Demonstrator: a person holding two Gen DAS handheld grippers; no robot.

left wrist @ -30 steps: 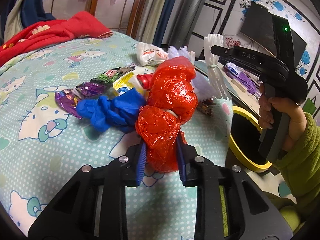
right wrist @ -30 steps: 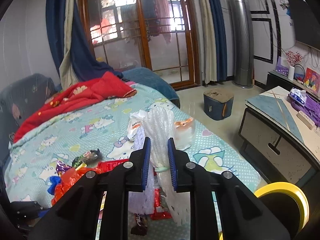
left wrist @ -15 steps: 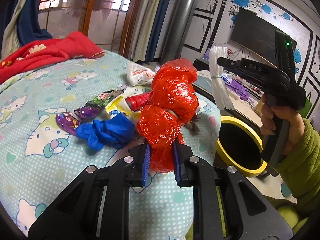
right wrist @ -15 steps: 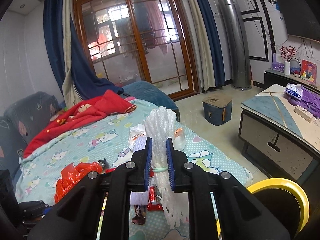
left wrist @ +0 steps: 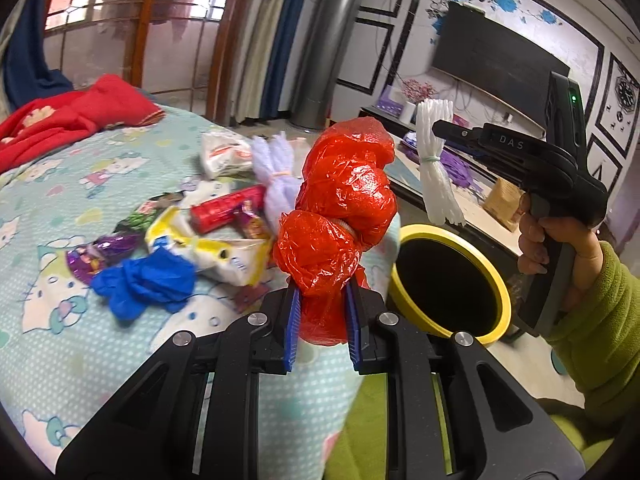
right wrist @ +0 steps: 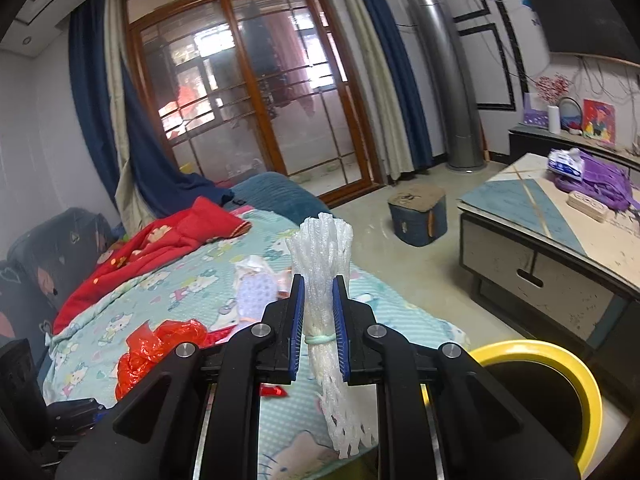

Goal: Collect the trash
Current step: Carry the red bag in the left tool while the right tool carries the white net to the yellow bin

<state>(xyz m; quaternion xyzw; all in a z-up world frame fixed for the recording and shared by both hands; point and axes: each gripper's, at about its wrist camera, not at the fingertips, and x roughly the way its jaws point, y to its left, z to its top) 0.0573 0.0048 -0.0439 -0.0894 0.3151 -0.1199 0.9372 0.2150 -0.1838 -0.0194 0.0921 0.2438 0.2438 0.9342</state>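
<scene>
My left gripper [left wrist: 320,322] is shut on a crumpled red plastic bag [left wrist: 340,216], lifted above the bed's edge. In the right wrist view the same red plastic bag [right wrist: 156,344] shows at lower left. My right gripper [right wrist: 318,324] is shut on a bundle of white foam netting [right wrist: 322,276] tied with a green band; the left wrist view shows that white foam netting [left wrist: 434,168] hanging from the right gripper [left wrist: 438,132] above the bin. A black bin with a yellow rim [left wrist: 448,280] stands on the floor beside the bed, its yellow rim [right wrist: 576,364] at lower right.
More trash lies on the patterned bedsheet [left wrist: 48,200]: a blue glove [left wrist: 144,284], purple wrappers [left wrist: 100,252], a yellow-white packet [left wrist: 216,252], a red wrapper [left wrist: 228,210], a lilac foam net [left wrist: 276,176], a white bag [left wrist: 224,152]. A low table [right wrist: 560,232] stands right; a red blanket [right wrist: 160,236] lies far left.
Both grippers rose and drew back from the bed toward the bin, each still holding its piece. The red bag came up off the sheet and the bin now shows larger.
</scene>
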